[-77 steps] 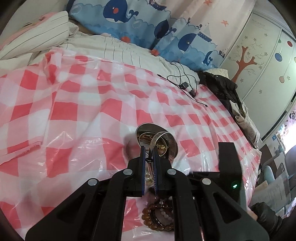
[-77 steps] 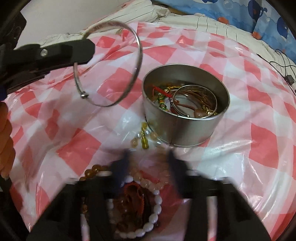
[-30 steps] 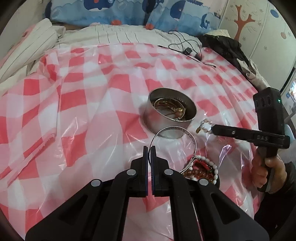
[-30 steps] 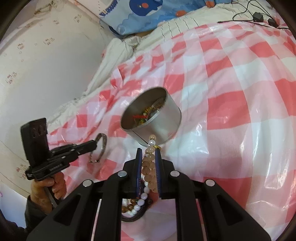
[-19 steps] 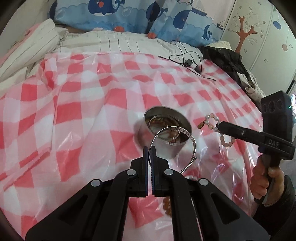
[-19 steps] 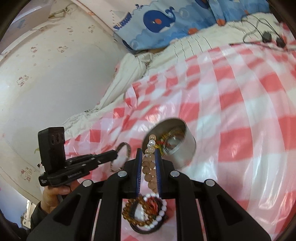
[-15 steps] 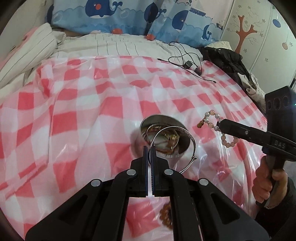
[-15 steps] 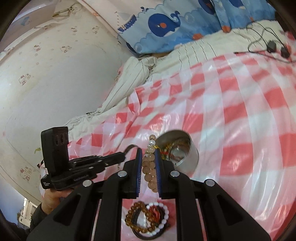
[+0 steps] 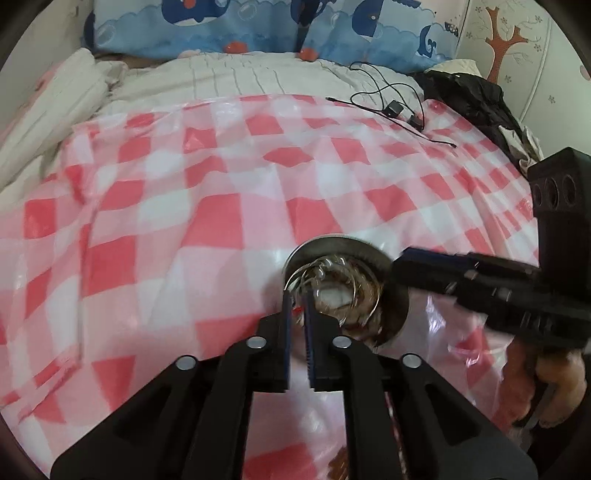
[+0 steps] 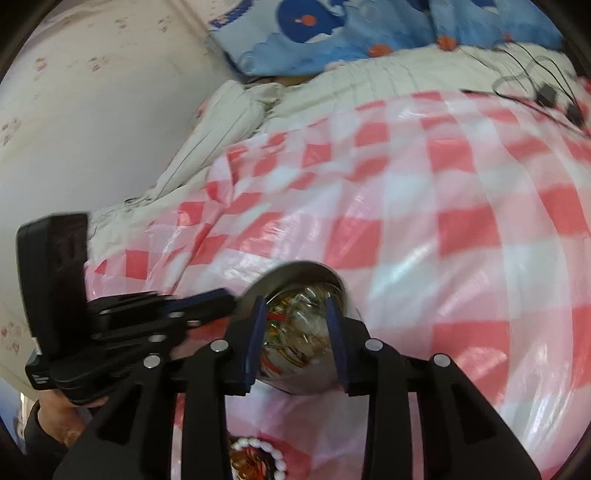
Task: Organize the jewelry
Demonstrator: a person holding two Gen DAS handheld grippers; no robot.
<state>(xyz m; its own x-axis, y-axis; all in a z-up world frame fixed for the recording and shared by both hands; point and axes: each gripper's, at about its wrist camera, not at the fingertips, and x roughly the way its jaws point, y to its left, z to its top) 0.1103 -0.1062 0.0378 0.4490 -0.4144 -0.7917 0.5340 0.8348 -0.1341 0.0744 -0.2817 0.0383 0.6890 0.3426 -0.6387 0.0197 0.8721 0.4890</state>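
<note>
A round metal tin (image 9: 395,291) full of jewelry stands on the red-and-white checked plastic sheet (image 9: 207,229). My left gripper (image 9: 298,299) sits at the tin's near rim, its jaws slightly apart. A silver bangle (image 9: 369,310) lies in the tin just beyond them. In the right wrist view my right gripper (image 10: 295,306) is open and empty right over the tin (image 10: 295,269). The pale bead bracelet lies blurred inside. A pile of bead bracelets (image 10: 258,458) lies on the sheet below the right gripper.
The sheet covers a bed. Whale-print pillows (image 9: 258,29) and striped bedding (image 9: 55,99) lie at the far side. A black cable (image 9: 391,107) and dark clothes (image 9: 476,96) lie at the far right. A wall (image 10: 92,110) stands to the left in the right wrist view.
Both grippers have come down over the tin. The right gripper has opened and let go of the bead bracelet. The left jaws have parted and the bangle now lies in the tin.
</note>
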